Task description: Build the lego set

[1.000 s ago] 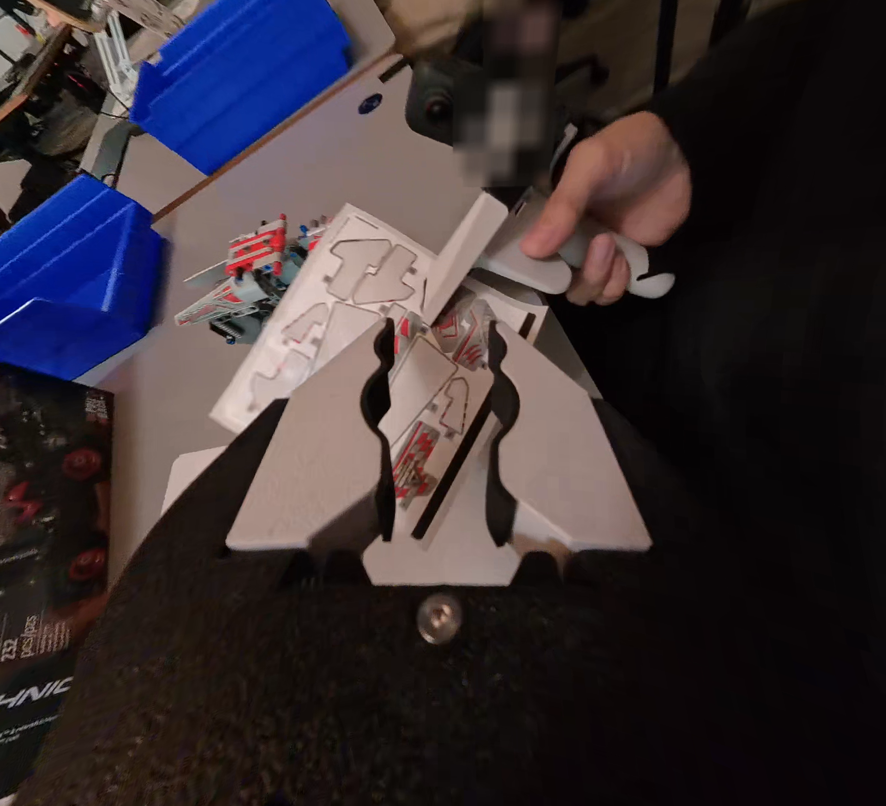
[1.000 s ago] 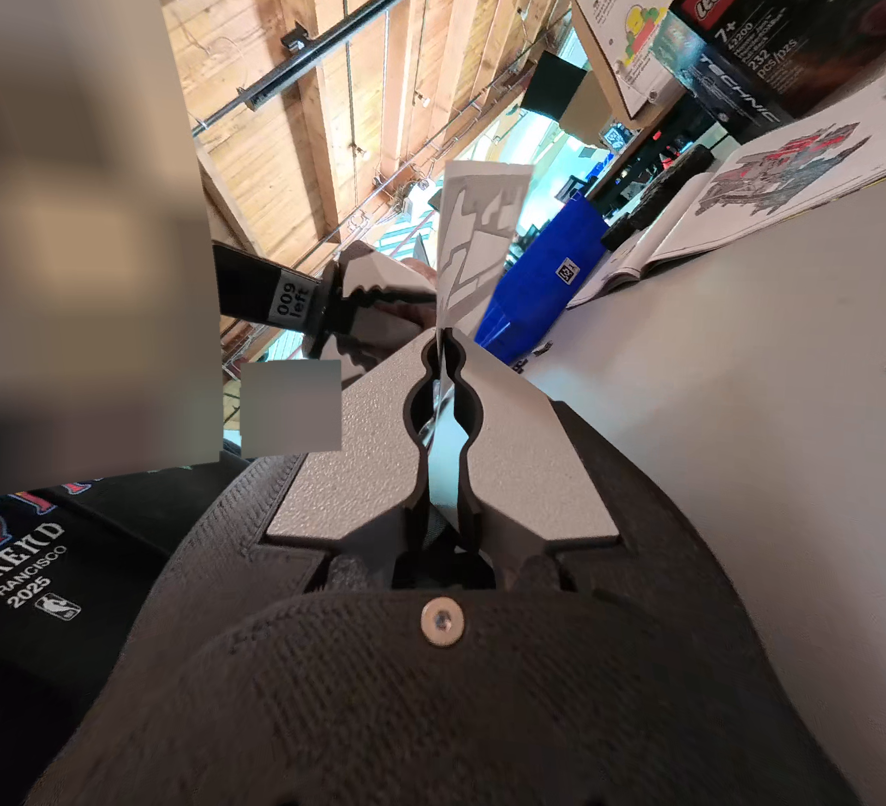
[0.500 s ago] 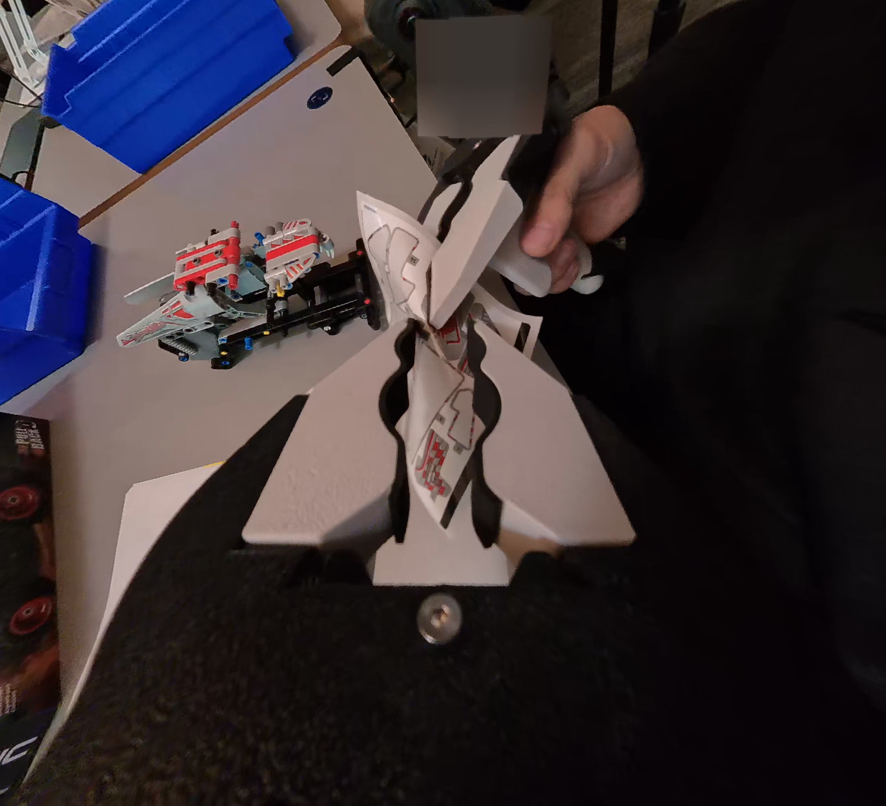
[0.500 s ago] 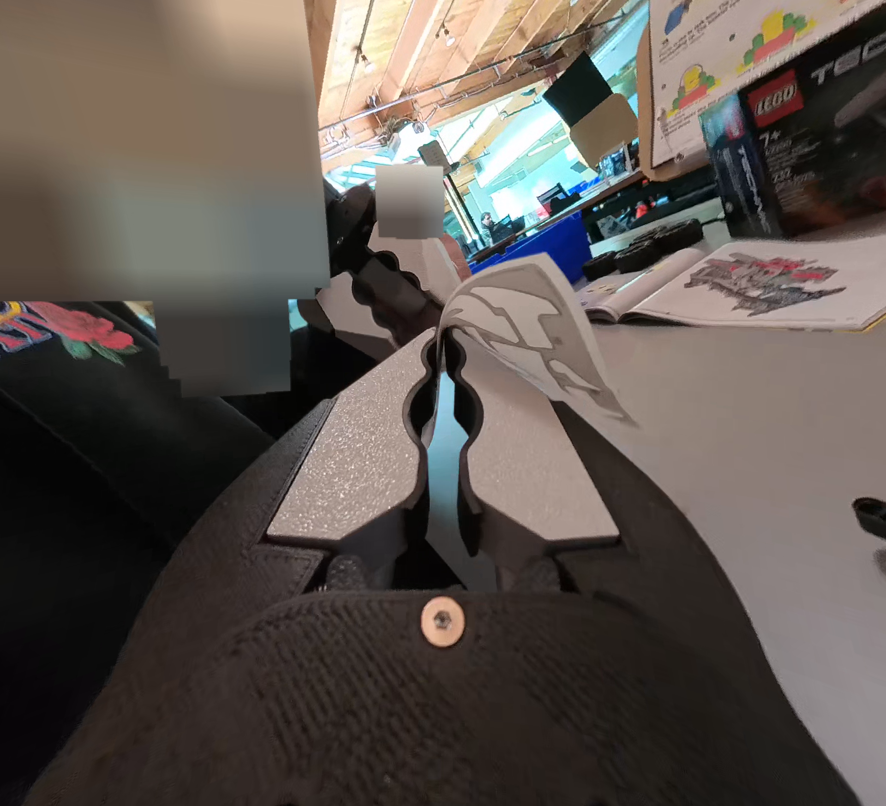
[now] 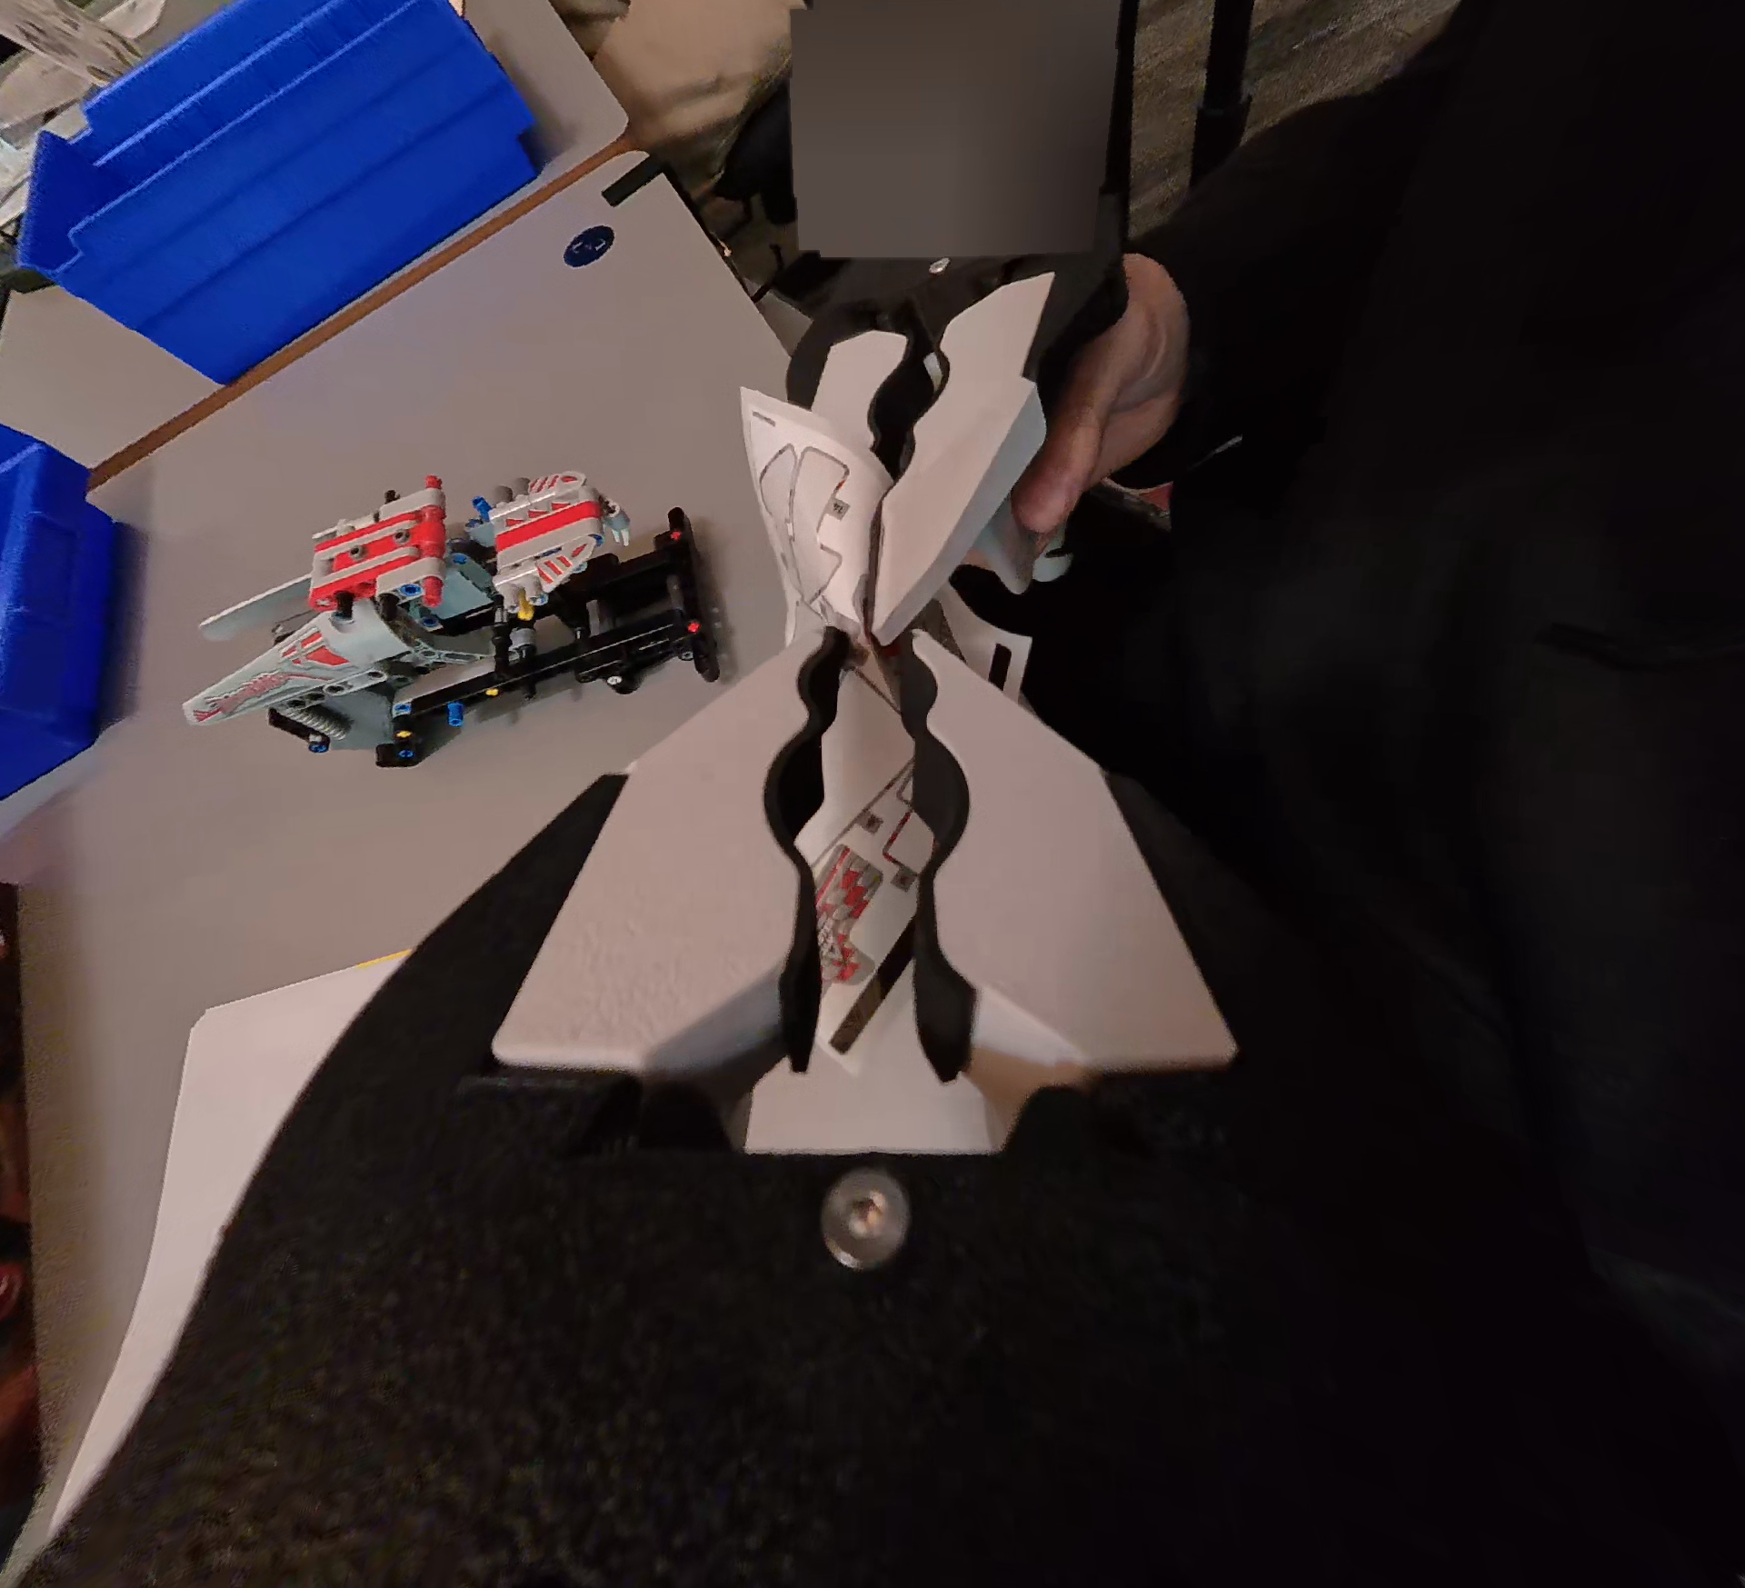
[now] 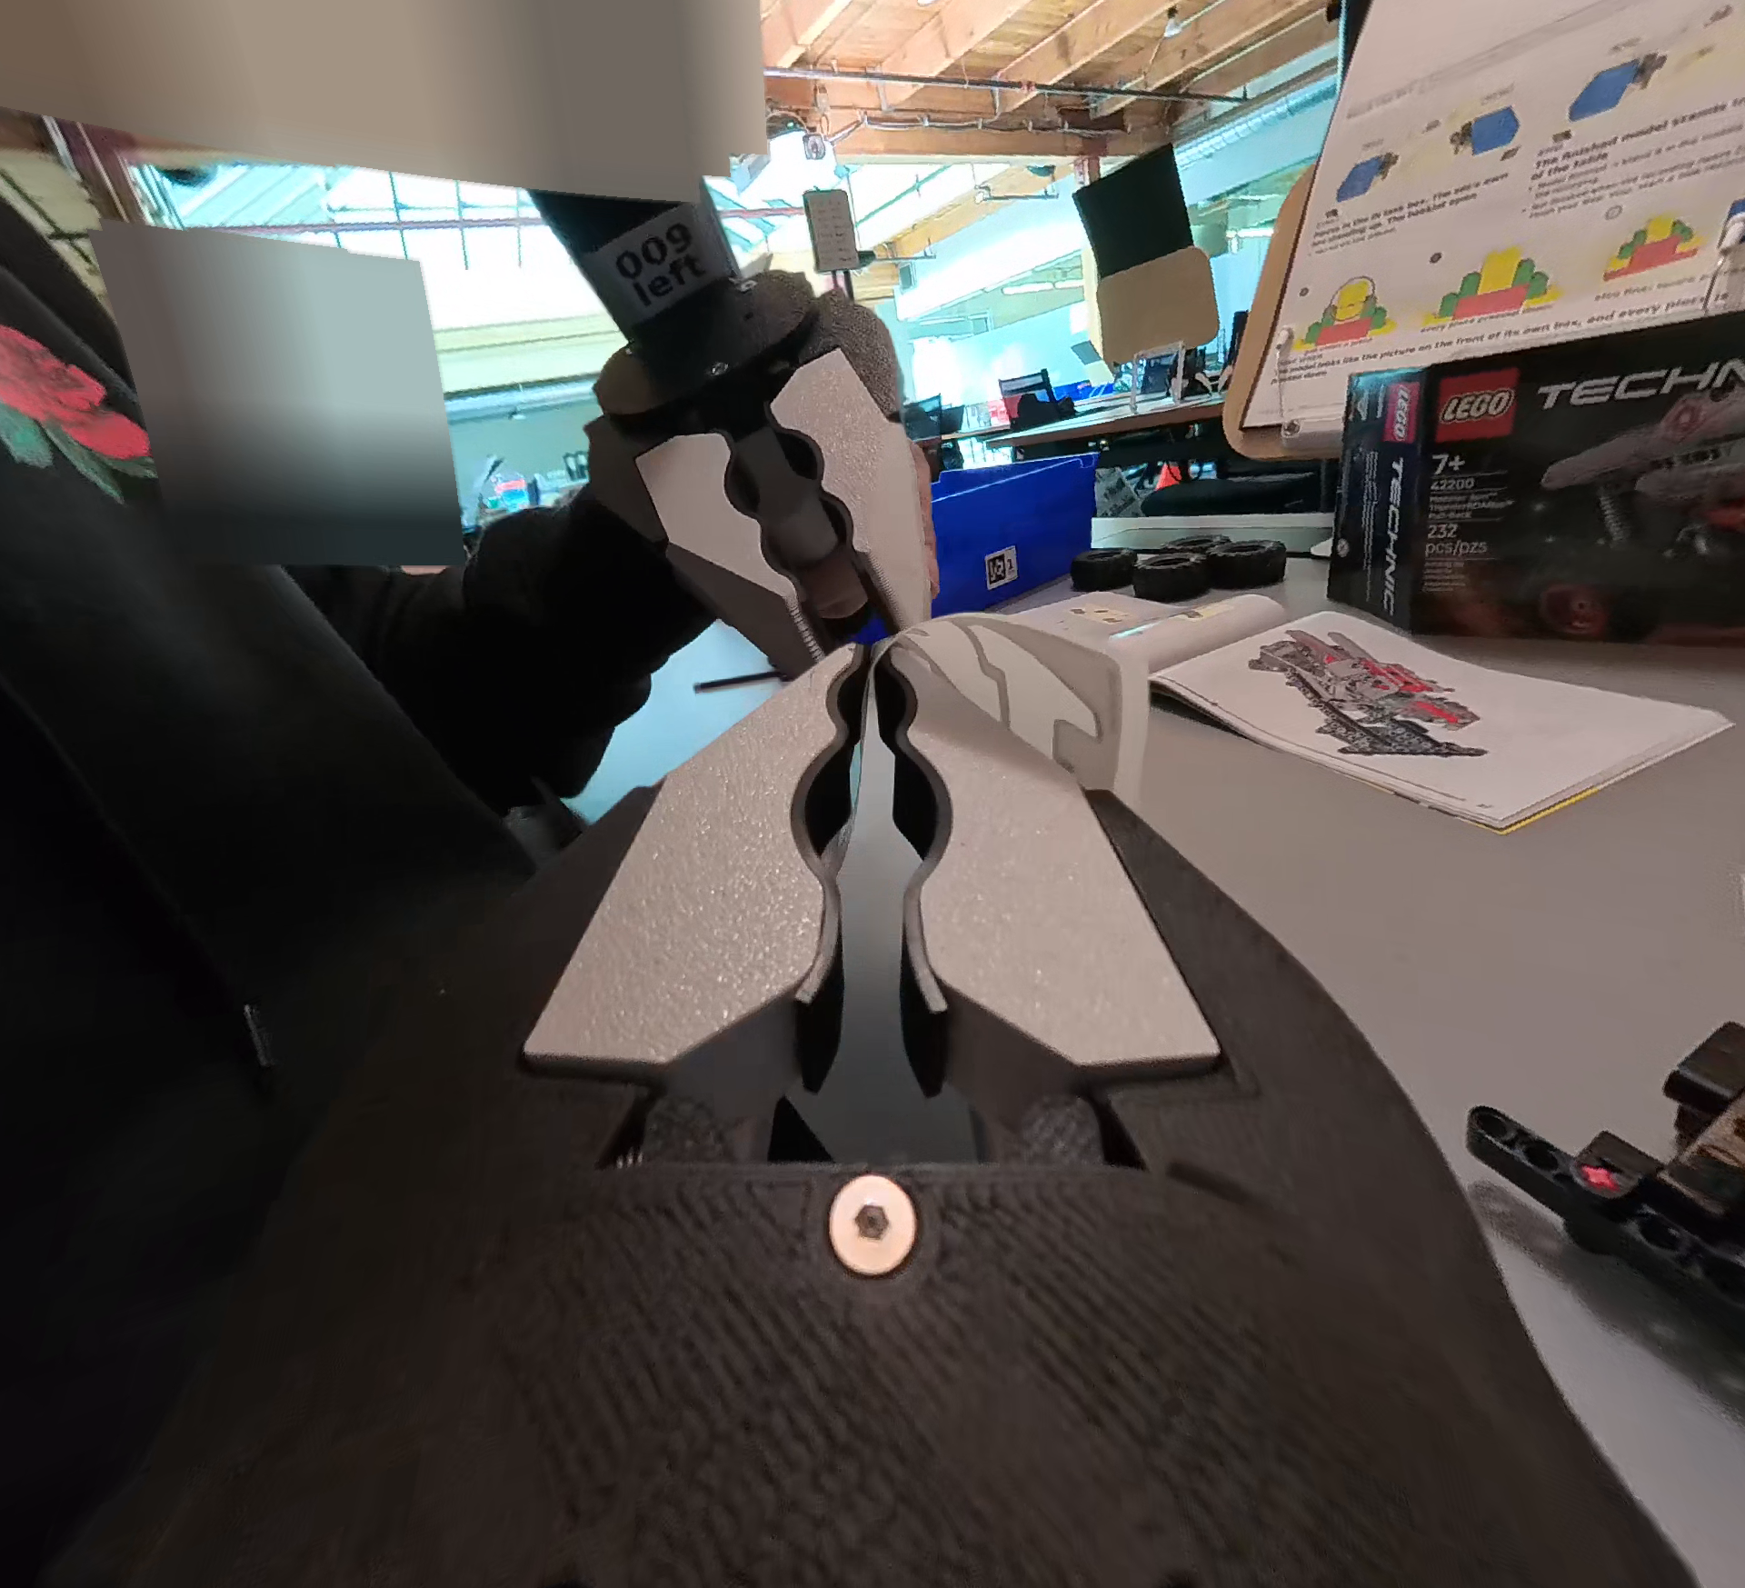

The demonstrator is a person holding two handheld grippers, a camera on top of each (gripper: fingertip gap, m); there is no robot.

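Both claws are clamped on the sticker sheet [image 5: 810, 504]: left claw [image 5: 864, 655], right claw [image 6: 873, 660]. Since a second ago, the sheet has been bent sharply between them, probably to lift a sticker. The half-built model [image 5: 453, 617] lies apart on the tabletop [image 5: 510, 372], beside blue bins [image 5: 274, 135]; nothing is seen obstructing it.

Two grippers [image 5: 864, 645] [image 6: 871, 657], one sticker sheet [image 5: 803, 523], one part-built model [image 5: 453, 617] at centre left, two blue bins [image 5: 274, 145] upper left, one booklet [image 6: 1416, 712].
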